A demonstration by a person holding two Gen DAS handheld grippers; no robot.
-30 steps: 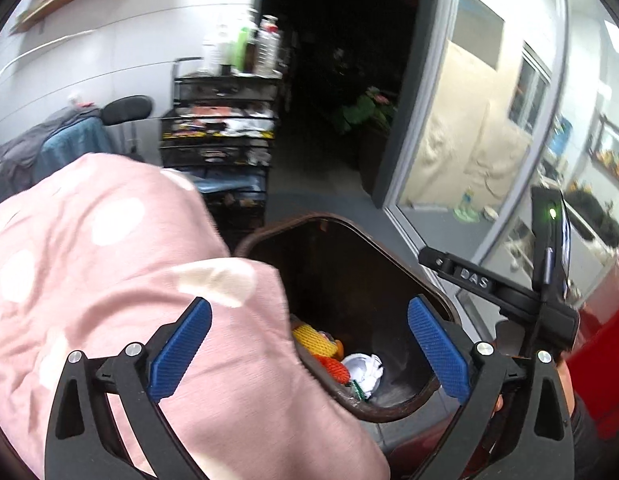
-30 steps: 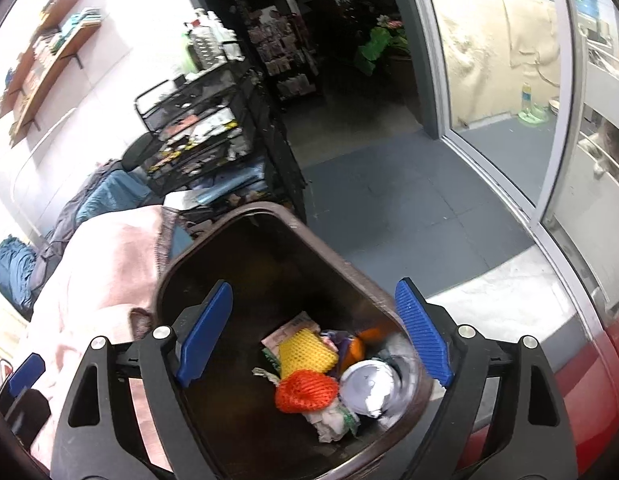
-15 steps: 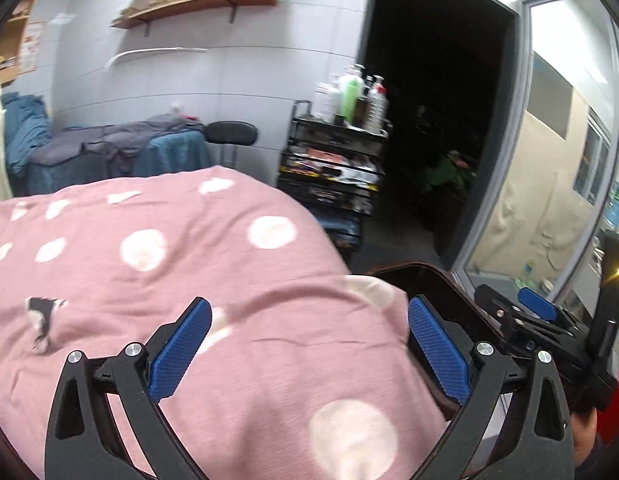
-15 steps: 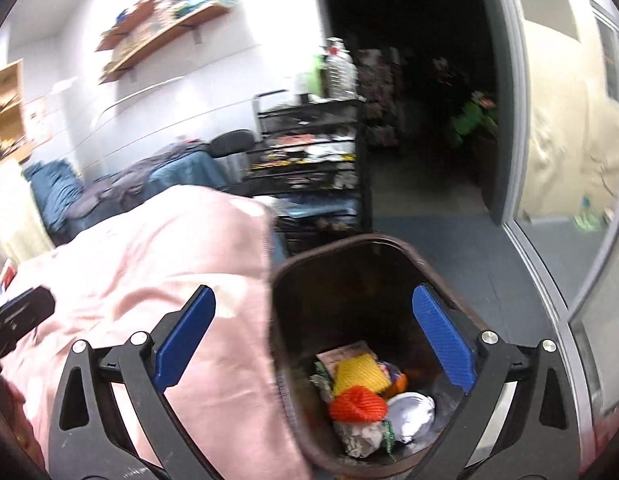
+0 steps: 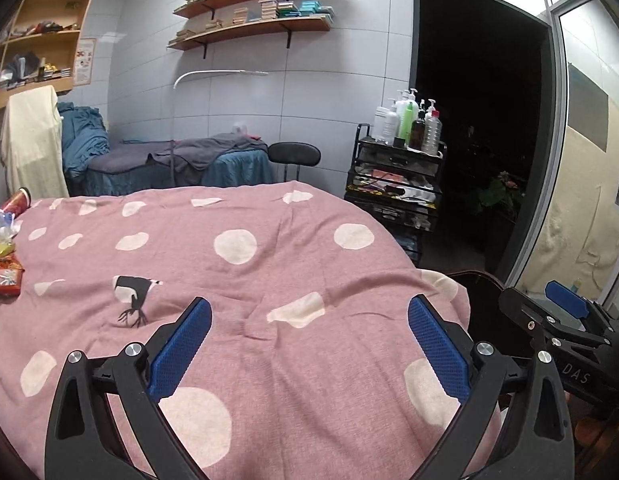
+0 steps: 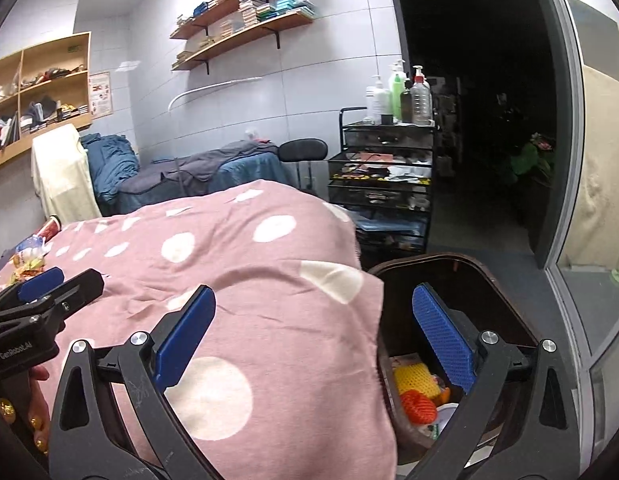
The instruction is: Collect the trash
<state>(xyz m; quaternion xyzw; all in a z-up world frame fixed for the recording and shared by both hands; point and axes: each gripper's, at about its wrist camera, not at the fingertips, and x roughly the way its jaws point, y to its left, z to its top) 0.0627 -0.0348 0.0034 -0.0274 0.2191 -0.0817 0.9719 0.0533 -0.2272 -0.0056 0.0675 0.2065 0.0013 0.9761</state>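
Observation:
My left gripper (image 5: 309, 308) is open and empty, hovering over a pink blanket with pale dots (image 5: 269, 264). Snack wrappers and crumpled bags (image 5: 3, 264) lie at the blanket's far left beside a red cup (image 5: 21, 200), well away from both grippers. My right gripper (image 6: 313, 296) is open and empty too, straddling the blanket's edge and the brown bin (image 6: 449, 260). Inside the bin lie a yellow net (image 6: 413, 376), an orange net (image 6: 419, 406) and other scraps. In the right wrist view the wrapper pile (image 6: 27, 260) sits beyond the left gripper (image 6: 57, 286).
A black wire trolley (image 5: 393, 192) with bottles on top stands behind the bed, next to a dark doorway (image 5: 477, 120). Farther back are a black stool (image 5: 295, 154), a second bed with blue and grey covers (image 5: 181, 164), wall shelves, and a glass partition (image 6: 597, 160) at the right.
Both views have swung left from the bin to the pink bed. The bin has slid to the right edge, and the wrappers at the far left have come into sight. Both grippers stay empty.

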